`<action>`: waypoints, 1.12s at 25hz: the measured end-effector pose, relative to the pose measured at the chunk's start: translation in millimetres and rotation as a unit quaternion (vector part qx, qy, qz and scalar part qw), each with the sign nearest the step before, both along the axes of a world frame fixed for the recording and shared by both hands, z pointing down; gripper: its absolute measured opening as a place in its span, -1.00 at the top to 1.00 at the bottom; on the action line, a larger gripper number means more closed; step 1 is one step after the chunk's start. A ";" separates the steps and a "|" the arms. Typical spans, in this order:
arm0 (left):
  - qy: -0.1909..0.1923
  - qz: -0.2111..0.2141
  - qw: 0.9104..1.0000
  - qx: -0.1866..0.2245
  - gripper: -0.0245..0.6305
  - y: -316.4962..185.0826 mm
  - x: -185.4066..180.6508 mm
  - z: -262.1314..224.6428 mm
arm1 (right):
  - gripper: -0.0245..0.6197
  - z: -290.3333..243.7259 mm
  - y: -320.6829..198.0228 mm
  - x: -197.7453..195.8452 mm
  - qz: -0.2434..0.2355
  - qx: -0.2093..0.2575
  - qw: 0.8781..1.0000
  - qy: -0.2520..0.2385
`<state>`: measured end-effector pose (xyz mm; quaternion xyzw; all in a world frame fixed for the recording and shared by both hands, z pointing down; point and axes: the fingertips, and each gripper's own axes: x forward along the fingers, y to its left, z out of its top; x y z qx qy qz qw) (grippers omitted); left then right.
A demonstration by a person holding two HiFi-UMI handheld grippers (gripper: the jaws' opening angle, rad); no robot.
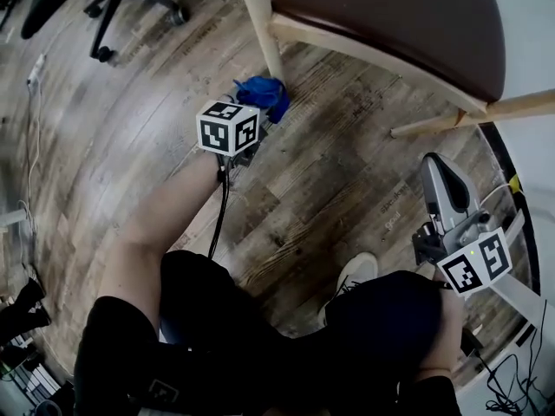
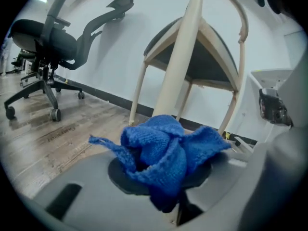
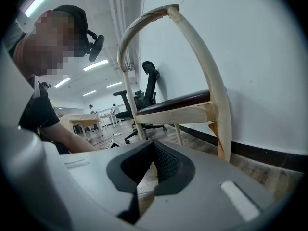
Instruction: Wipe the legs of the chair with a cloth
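Note:
A wooden chair with a dark brown seat (image 1: 408, 16) stands at the top of the head view. Its pale front leg (image 1: 260, 24) comes down to the plank floor. A crumpled blue cloth (image 1: 263, 96) sits against the foot of that leg, and my left gripper (image 1: 258, 115) is shut on it. In the left gripper view the cloth (image 2: 163, 153) bulges out of the jaws just in front of the leg (image 2: 185, 57). My right gripper (image 1: 434, 170) hangs apart at the right, shut on nothing, pointing at the chair's curved back (image 3: 207, 66).
A black office chair (image 1: 130, 7) on castors stands at the upper left. A white wall with a dark baseboard runs along the right, with cables (image 1: 512, 380) on the floor near it. The person's white shoe (image 1: 351, 280) rests between the grippers.

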<state>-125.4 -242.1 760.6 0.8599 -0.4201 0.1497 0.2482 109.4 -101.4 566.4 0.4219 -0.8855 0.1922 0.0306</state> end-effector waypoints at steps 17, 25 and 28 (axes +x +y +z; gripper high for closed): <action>0.095 0.152 0.967 0.179 0.58 87.9 -3.4 -207.6 | 0.90 -17.7 7.4 -23.6 -0.012 0.031 0.999 -0.004; 0.055 0.169 0.958 0.227 0.59 121.4 -34.1 -272.8 | 0.90 -36.2 12.0 -16.3 0.014 0.022 0.999 0.024; 0.070 0.147 0.968 0.191 0.59 137.4 -49.8 -295.3 | 0.90 -59.2 28.5 -23.7 -0.011 -0.007 0.999 0.053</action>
